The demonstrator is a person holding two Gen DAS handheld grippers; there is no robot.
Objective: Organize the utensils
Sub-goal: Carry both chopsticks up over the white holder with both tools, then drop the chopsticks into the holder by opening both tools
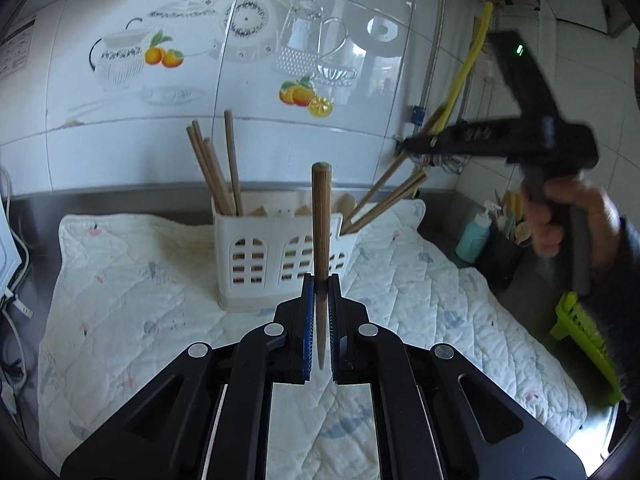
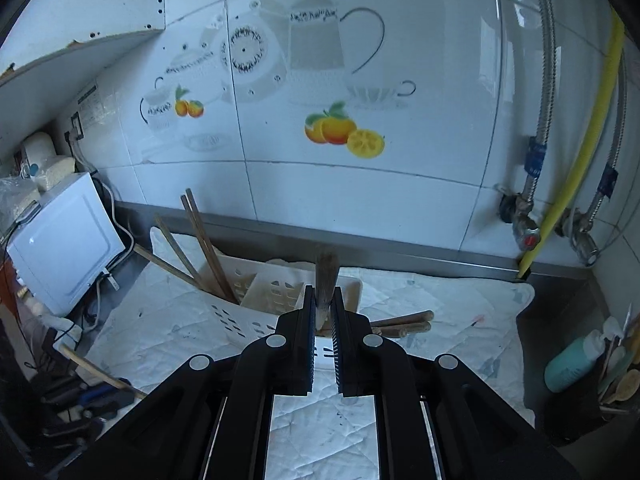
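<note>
Both the left gripper [image 1: 320,280] and the right gripper [image 2: 322,294] pinch a ridged brown wooden chopstick [image 1: 321,216] upright between their fingers, so either stick could pivot and miss the white slotted plastic holder [image 1: 280,256] beyond.

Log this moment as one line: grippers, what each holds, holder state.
left gripper: shut on chopstick | right gripper: shut on chopstick | utensil holder: upright on quilted mat, chopsticks inside

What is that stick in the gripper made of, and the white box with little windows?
The chopstick in the left hand-held gripper looks like wood or bamboo: matte brown with fine lengthwise lines. The white holder seems to be moulded plastic: smooth, slightly glossy, with neat cut-out window holes.
</note>
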